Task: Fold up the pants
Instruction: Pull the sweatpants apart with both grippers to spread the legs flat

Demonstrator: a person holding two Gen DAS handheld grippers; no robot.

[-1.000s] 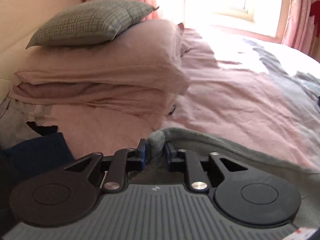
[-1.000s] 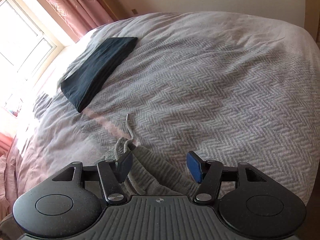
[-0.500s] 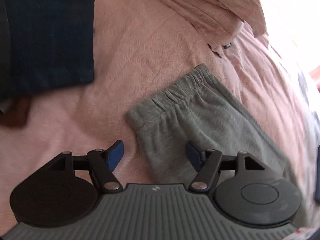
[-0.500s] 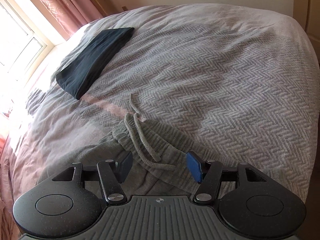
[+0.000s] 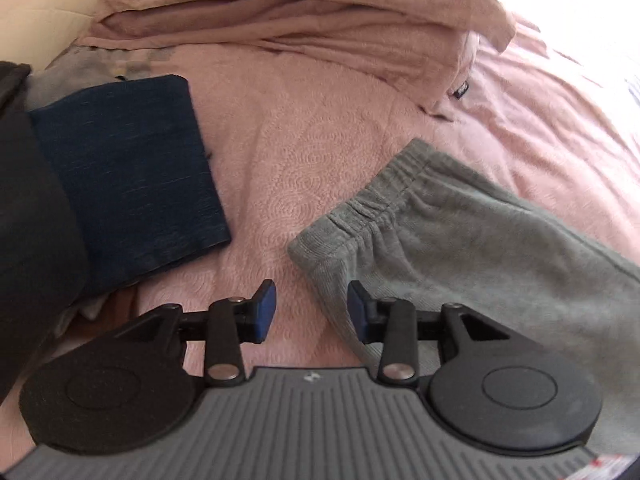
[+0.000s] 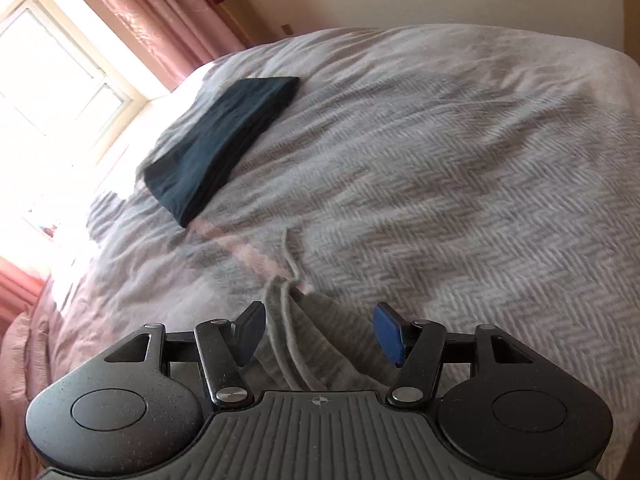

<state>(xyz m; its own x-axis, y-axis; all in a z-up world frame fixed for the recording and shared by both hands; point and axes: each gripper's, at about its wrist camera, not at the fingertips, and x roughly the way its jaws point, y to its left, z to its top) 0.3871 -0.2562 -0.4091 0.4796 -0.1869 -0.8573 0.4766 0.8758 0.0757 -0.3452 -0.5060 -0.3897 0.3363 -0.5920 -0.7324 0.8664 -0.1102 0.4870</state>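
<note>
Left wrist view first: the left gripper tilts down over a pink bedspread, and its jaws are closing, though a clear gap still separates the blue pads. The edge of the grey pants runs into that gap beside the right-hand pad, but neither pad presses on the cloth, so nothing is held. The pants' elastic cuff lies flat on the spread just ahead of the fingers, the leg stretching away to the right edge of the picture. Off to the left sits a folded dark blue garment, well apart from the pants. At the top, a stack of pink pillows.

Over to the right wrist view: the right gripper is wide open above a grey herringbone blanket. The pants' waistband bunches up between the spread fingers, with its drawstring trailing out ahead onto the blanket. The pads stand clear of the fabric on both sides; no grip here either. Further up the bed lies another dark folded garment, near the bright window and its pink curtain.
</note>
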